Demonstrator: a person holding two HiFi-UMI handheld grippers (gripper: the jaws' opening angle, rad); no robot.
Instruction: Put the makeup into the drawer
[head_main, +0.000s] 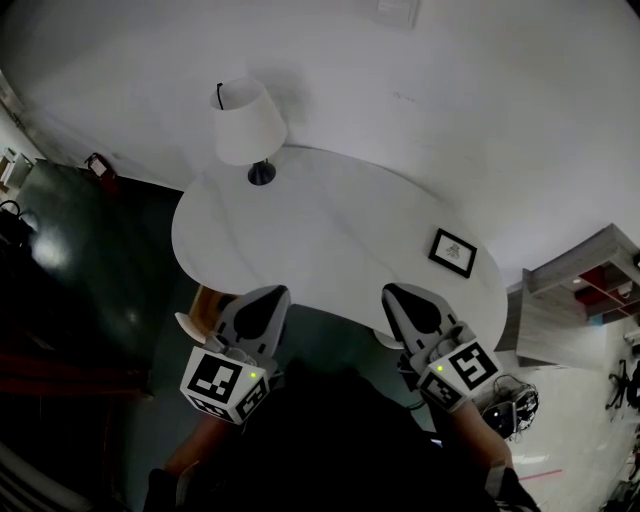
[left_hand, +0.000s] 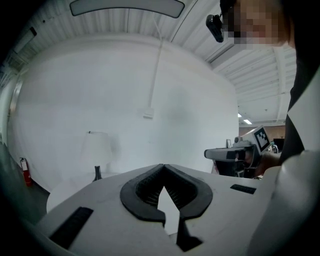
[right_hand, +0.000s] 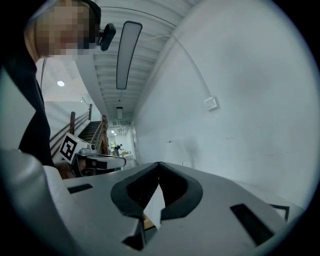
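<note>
No makeup and no drawer show in any view. In the head view my left gripper (head_main: 264, 300) and my right gripper (head_main: 405, 297) hang side by side over the near edge of a round white table (head_main: 330, 235), both pointing at the wall. Each is shut with its tips touching and nothing between them. In the left gripper view the left gripper (left_hand: 163, 168) has its tips together, with the right gripper (left_hand: 234, 154) off to its right. The right gripper view likewise shows the right gripper (right_hand: 159, 166) with closed tips, and the left gripper (right_hand: 96, 161) to its left.
A white-shaded lamp (head_main: 248, 125) stands at the table's far left and a small black picture frame (head_main: 452, 251) at its right. A brown and white object (head_main: 200, 310) sits partly hidden below the near left edge. Shelving (head_main: 580, 290) and floor cables (head_main: 515, 400) lie to the right.
</note>
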